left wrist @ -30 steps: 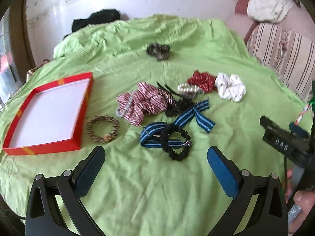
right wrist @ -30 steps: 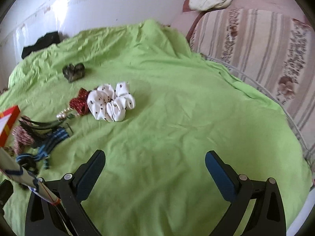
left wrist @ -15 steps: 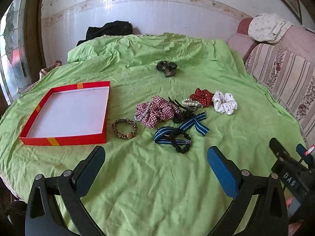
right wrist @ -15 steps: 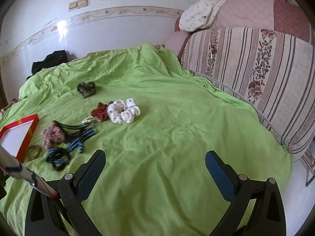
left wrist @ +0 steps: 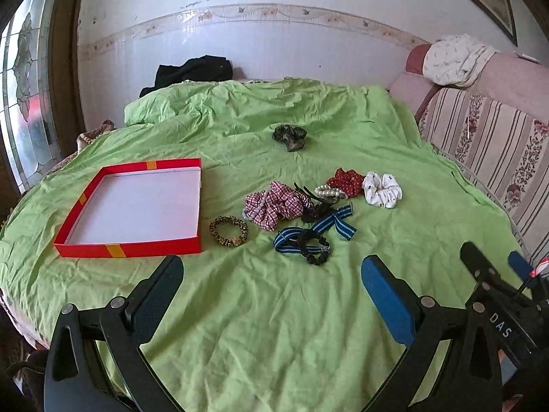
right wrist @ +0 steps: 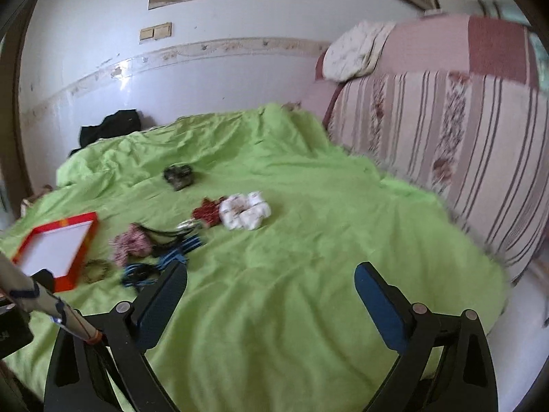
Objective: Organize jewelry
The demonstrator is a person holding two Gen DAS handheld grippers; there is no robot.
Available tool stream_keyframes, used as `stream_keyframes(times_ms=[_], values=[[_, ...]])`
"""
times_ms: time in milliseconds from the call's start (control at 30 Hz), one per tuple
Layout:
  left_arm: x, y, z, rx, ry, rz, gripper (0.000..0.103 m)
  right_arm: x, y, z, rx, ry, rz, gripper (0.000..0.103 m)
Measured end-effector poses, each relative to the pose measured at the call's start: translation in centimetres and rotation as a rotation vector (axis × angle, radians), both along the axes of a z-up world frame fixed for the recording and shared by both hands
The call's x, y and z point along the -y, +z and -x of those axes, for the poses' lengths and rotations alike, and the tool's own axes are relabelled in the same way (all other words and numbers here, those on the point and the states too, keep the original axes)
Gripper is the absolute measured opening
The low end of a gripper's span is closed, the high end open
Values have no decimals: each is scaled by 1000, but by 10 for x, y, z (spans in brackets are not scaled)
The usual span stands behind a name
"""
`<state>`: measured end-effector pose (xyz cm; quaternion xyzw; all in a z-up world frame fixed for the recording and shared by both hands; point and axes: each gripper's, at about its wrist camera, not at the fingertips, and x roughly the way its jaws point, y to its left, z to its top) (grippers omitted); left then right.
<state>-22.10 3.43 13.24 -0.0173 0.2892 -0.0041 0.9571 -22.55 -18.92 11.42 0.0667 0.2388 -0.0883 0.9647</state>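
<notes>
- While both hover above the green sheet [left wrist: 274, 326], the left gripper [left wrist: 271, 274] and right gripper [right wrist: 271, 281] gape wide, holding nothing.
- Beyond them, scrunchies and a pearl bracelet [left wrist: 327, 190] lie clustered.
- A red tray [left wrist: 127, 250] sits left of the leopard scrunchie [left wrist: 229, 230].

The sheet [left wrist: 274, 309] is light green. The box [left wrist: 127, 250] is red with orange marks, white inside. One scrunchie [left wrist: 229, 230] has leopard pattern, one [left wrist: 274, 204] is red-white checked, one [left wrist: 382, 189] is white with dark dots. The ribbon [left wrist: 329, 223] is blue with black stripes. The sofa [left wrist: 487, 137] is pink, striped and flowered.
</notes>
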Motion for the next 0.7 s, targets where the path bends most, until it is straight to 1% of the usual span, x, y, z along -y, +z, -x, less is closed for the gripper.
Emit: stream_keyframes(times_ms=[100, 300, 333, 433, 500, 533, 633, 700], values=[[-3, 6, 8, 12, 0, 12, 103, -5, 4, 9, 10, 8, -6, 100], [-10, 20, 25, 35, 0, 24, 103, -16, 21, 32, 49, 3, 41, 100], [-10, 23, 29, 43, 0, 21, 103, -18, 23, 35, 56, -11, 61, 100], [-11, 29, 37, 54, -5, 17, 103, -23, 28, 45, 113, -88, 164, 100], [-11, 32, 40, 62, -5, 14, 103, -22, 31, 47, 121, -111, 192, 100], [-11, 33, 39, 63, -4, 13, 103, -20, 32, 48, 116, -112, 188, 100], [-11, 32, 38, 56, -3, 13, 103, -11, 32, 43, 81, -74, 105, 100], [-9, 32, 36, 49, 3, 13, 103, -7, 30, 38, 55, -59, 75, 100]])
